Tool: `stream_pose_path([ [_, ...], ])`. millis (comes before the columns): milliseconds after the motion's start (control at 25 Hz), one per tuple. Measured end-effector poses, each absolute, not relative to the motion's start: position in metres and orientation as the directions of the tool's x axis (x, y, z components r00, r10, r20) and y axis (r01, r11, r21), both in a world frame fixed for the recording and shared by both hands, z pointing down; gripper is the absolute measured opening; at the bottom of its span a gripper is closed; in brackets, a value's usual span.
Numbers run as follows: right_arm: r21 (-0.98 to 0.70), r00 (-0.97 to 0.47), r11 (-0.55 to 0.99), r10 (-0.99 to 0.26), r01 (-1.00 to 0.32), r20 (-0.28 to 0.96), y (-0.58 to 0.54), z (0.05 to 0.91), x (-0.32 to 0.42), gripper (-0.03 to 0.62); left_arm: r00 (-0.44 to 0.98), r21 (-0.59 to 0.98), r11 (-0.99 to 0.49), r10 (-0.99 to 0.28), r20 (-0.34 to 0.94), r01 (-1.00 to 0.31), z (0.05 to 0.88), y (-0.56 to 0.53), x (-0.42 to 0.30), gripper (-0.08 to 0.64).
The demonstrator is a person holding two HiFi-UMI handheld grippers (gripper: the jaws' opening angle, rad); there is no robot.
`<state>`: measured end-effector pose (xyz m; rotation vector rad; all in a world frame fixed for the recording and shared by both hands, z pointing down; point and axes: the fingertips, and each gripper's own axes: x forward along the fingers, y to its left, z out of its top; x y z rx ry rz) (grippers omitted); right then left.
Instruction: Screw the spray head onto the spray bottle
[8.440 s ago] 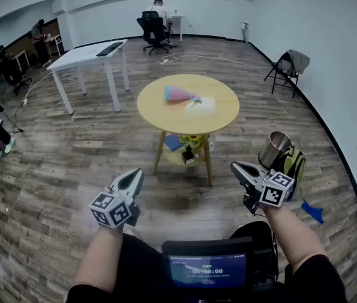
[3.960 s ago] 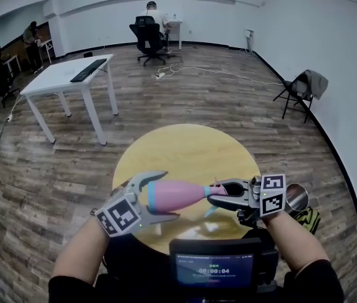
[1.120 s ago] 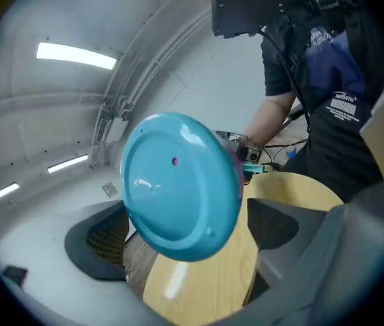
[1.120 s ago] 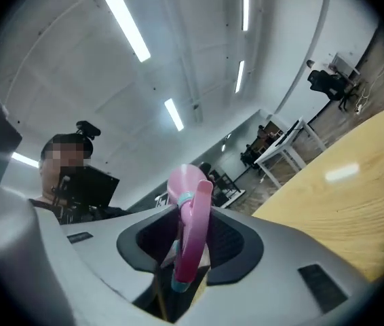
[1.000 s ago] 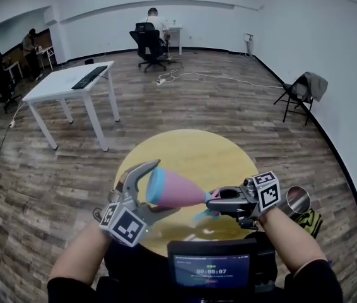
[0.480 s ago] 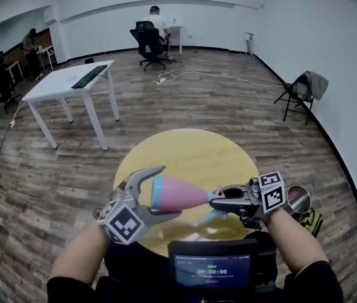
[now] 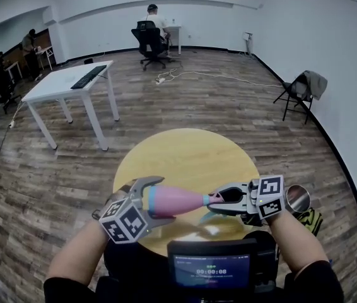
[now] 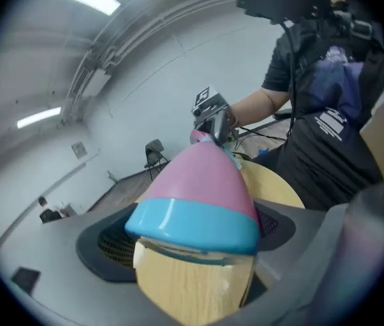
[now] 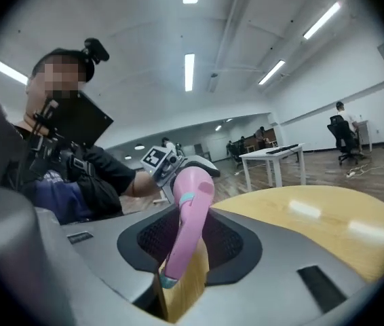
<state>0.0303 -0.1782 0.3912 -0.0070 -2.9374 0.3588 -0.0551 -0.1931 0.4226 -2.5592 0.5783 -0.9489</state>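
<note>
Spray bottle (image 7: pixel 180 200) hangs level above table (image 7: pixel 185 150), long axis left-right: left gripper (image 7: pixel 155 200) clamped on its blue base, right gripper (image 7: pixel 221 202) clamped on spray head (image 9: pixel 185 229) at the neck.

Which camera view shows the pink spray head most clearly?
The right gripper view: the spray head stands large between the jaws. The head view shows only a small pink tip; in the left gripper view the spray bottle hides most of it.

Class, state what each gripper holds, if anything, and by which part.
Left gripper: the spray bottle, around its wide blue base. Right gripper: the pink spray head, across its body.
</note>
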Motion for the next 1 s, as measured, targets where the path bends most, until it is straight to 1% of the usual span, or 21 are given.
stream_pose_path([
  [120, -0.325, -0.992, 0.943, 0.101, 0.07, 0.081, -0.175, 0.38, 0.035, 0.132, 0.784, -0.537, -0.814, -0.476, 0.399, -0.221, 0.393, -0.179, -0.05, 0.506],
  [200, -0.336, -0.986, 0.935, 0.149, 0.114, 0.079, -0.167, 0.38, 0.033, 0.13, 0.809, -0.613, -0.77, -0.469, 0.353, -0.179, 0.381, -0.168, -0.051, 0.503],
  [280, -0.323, -0.978, 0.937, 0.177, 0.134, 0.109, -0.16, 0.385, 0.034, 0.129, 0.808, -0.66, -0.738, -0.47, 0.354, -0.14, 0.381, -0.161, -0.048, 0.502],
  [360, -0.303, -0.978, 0.944, 0.173, 0.132, 0.113, -0.157, 0.385, 0.039, 0.129, 0.822, -0.592, -0.791, -0.436, 0.366, -0.155, 0.385, -0.16, -0.045, 0.502],
  [520, -0.22, -0.984, 0.97, 0.135, 0.107, 0.117, -0.157, 0.374, 0.04, 0.137, 0.872, -0.316, -0.926, -0.322, 0.368, -0.208, 0.392, -0.162, -0.04, 0.499],
  [600, -0.185, -0.981, 0.977, 0.13, 0.103, 0.141, -0.154, 0.374, 0.038, 0.144, 0.866, -0.218, -0.953, -0.286, 0.41, -0.211, 0.399, -0.162, -0.04, 0.495],
  [720, -0.157, -0.974, 0.984, 0.112, 0.081, 0.197, -0.152, 0.384, 0.035, 0.146, 0.806, -0.181, -0.962, -0.271, 0.526, -0.205, 0.42, -0.162, -0.043, 0.495],
  [800, -0.153, -0.97, 0.986, 0.104, 0.071, 0.221, -0.151, 0.39, 0.032, 0.146, 0.779, -0.163, -0.965, -0.261, 0.571, -0.204, 0.431, -0.161, -0.046, 0.495],
  [880, -0.16, -0.968, 0.985, 0.105, 0.07, 0.228, -0.15, 0.393, 0.031, 0.146, 0.779, -0.133, -0.969, -0.247, 0.577, -0.209, 0.435, -0.159, -0.047, 0.494],
  [1000, -0.172, -0.971, 0.982, 0.112, 0.076, 0.212, -0.151, 0.391, 0.033, 0.146, 0.803, -0.091, -0.971, -0.233, 0.549, -0.22, 0.428, -0.158, -0.045, 0.493],
])
